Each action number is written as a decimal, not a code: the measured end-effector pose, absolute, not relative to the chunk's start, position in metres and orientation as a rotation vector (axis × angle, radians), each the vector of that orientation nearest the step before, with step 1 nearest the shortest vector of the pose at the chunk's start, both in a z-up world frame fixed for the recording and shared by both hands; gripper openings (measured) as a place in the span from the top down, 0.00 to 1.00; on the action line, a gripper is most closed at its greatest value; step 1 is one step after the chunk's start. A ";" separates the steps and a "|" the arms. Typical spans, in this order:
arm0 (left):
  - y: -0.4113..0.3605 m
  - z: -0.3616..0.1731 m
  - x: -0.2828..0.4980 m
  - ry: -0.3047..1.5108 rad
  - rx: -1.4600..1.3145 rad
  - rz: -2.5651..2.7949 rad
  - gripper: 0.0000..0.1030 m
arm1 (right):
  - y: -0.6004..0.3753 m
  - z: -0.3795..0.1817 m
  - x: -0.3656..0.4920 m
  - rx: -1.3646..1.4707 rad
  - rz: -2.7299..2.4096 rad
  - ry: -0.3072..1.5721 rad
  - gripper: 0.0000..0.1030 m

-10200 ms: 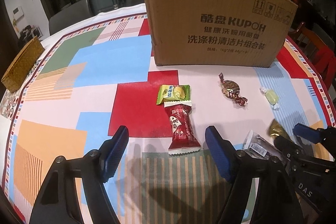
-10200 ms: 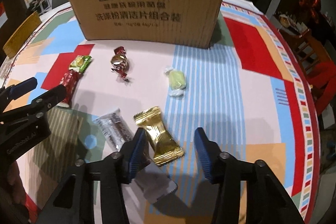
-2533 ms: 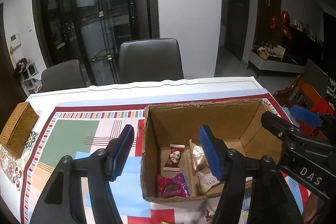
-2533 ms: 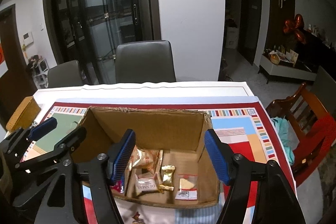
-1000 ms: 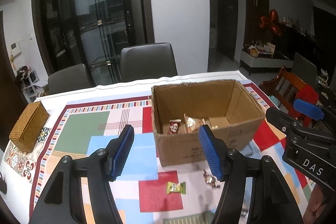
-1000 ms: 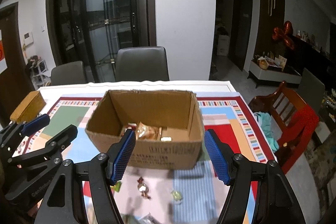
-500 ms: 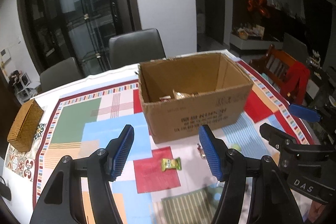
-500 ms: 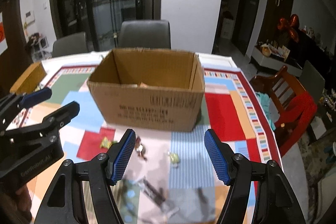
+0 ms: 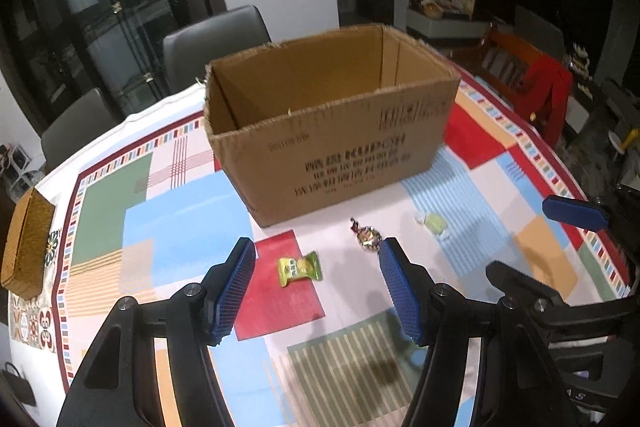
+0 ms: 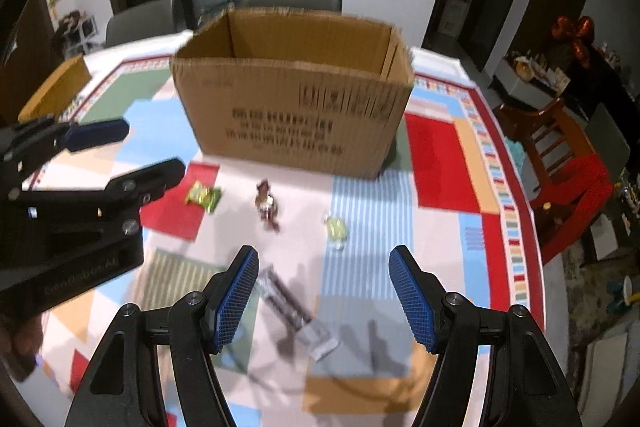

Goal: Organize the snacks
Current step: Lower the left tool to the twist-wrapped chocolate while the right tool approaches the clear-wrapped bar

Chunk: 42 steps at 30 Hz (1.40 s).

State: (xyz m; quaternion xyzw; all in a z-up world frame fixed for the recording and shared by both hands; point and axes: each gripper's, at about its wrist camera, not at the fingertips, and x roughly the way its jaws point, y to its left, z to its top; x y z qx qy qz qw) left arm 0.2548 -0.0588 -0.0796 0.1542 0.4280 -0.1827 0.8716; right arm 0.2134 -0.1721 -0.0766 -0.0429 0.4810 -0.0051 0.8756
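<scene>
Green snack packet (image 9: 299, 267) lies flat on the tablecloth (image 9: 176, 227) just ahead of and between the left gripper (image 9: 316, 291) pads; judged light, crinkly and slippery, best pinched across its puffed middle, not the thin crimped ends. Loose snacks counted: four — the green packet, one twist-wrapped candy (image 10: 267, 205), one pale green candy (image 10: 335, 229), and one silver bar wrapper (image 10: 294, 311) ahead of the right gripper (image 10: 326, 301) — all short of one cardboard box (image 10: 296, 95). Both grippers stand apart, empty.
</scene>
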 end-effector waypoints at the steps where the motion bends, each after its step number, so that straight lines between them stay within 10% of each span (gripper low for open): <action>1: -0.060 -0.083 0.256 0.905 0.328 -0.384 0.38 | -0.173 -0.080 0.213 -0.092 -0.010 1.013 0.33; 42: -0.102 -0.182 0.347 1.366 0.287 -0.478 0.42 | -0.161 -0.180 0.264 -0.024 0.126 1.445 0.55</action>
